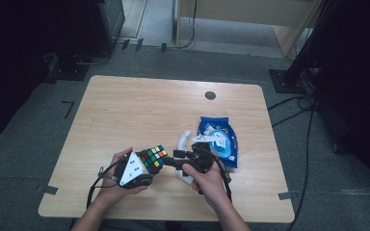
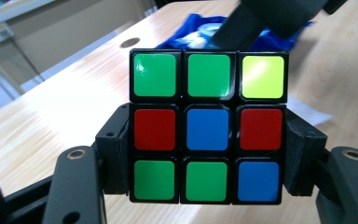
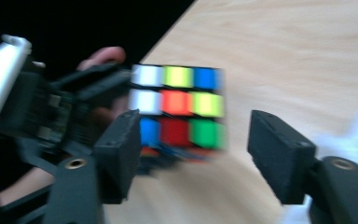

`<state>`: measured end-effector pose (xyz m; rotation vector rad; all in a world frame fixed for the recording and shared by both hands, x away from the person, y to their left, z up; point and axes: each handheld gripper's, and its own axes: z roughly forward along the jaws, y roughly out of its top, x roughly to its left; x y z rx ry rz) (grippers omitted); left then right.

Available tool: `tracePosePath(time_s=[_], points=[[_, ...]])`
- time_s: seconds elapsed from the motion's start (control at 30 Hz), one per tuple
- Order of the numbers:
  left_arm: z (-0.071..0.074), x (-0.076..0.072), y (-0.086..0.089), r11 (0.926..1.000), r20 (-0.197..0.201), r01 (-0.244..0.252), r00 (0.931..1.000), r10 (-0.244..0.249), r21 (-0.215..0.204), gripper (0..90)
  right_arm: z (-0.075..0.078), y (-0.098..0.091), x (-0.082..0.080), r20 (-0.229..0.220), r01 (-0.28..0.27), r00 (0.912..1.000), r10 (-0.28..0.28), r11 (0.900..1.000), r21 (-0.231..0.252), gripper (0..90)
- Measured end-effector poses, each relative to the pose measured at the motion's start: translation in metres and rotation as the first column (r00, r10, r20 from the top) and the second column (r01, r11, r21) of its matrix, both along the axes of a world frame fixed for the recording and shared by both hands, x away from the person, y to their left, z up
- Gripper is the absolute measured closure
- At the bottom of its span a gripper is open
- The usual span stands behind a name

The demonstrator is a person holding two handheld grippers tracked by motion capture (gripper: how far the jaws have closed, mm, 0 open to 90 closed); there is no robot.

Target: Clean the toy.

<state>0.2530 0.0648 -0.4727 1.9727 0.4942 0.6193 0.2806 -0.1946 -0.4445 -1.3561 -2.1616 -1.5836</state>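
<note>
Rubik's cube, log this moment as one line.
left tool: shut on Rubik's cube, lifted | right tool: open, facing cube, not gripping | blue bag: lying on table

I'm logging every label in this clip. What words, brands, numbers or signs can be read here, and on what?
Nothing is readable.
Blue packet: it carries white print, too small and blurred to read.
Rubik's cube: plain colour stickers, no text.
Left hand-held gripper, its grey plate: dots, no lettering.
Table: no markings.

Cube (image 2: 207,128) with green, yellow, red, blue, white stickers on black, blue bag (image 1: 218,139), pale wood-grain table (image 1: 139,110)
</note>
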Motion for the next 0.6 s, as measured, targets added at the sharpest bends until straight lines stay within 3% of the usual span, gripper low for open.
tracePosePath(time_s=[0.07, 0.13, 0.2, 0.3, 0.43, 0.53, 0.6], points=[[0.0, 0.004, 0.005, 0.9998, -0.004, -0.021, 0.9998, 0.021, 0.001, 33.9, -0.006, -0.004, 0.003, 0.028, 0.041, 0.9988, -0.039, 0.9967, -0.07, 40.9], [-0.001, 0.005, 0.007, 0.9995, -0.013, -0.032, 0.9994, 0.032, -0.004, 33.8, -0.017, -0.004, 0.006, 0.062, 0.09, 0.9948, -0.08, 0.9814, -0.17, 42.4], [-0.002, 0.005, 0.007, 0.9995, -0.016, -0.031, 0.9994, 0.031, -0.002, 33.9, -0.03, 0.0, 0.007, 0.11, 0.134, 0.988, -0.108, 0.9533, -0.271, 43.0], [-0.003, 0.004, 0.004, 0.9998, -0.017, -0.022, 0.9996, 0.022, 0.003, 33.9, -0.049, 0.011, 0.008, 0.222, 0.191, 0.9693, -0.106, 0.8936, -0.406, 47.9], [-0.004, 0.003, 0.001, 0.9999, -0.018, -0.008, 0.9998, 0.008, 0.015, 33.9, -0.061, 0.019, 0.007, 0.279, 0.236, 0.9548, -0.103, 0.8332, -0.5, 58.8], [-0.005, 0.002, 0.0, 0.9999, -0.021, -0.005, 0.9998, 0.005, 0.015, 33.8, -0.067, 0.018, 0.009, 0.255, 0.237, 0.9599, -0.116, 0.8228, -0.517, 72.7], [-0.005, 0.002, -0.001, 0.9999, -0.021, -0.003, 0.9998, 0.003, 0.013, 33.9, -0.069, 0.014, 0.009, 0.253, 0.236, 0.9602, -0.118, 0.8283, -0.508, 83.0]])
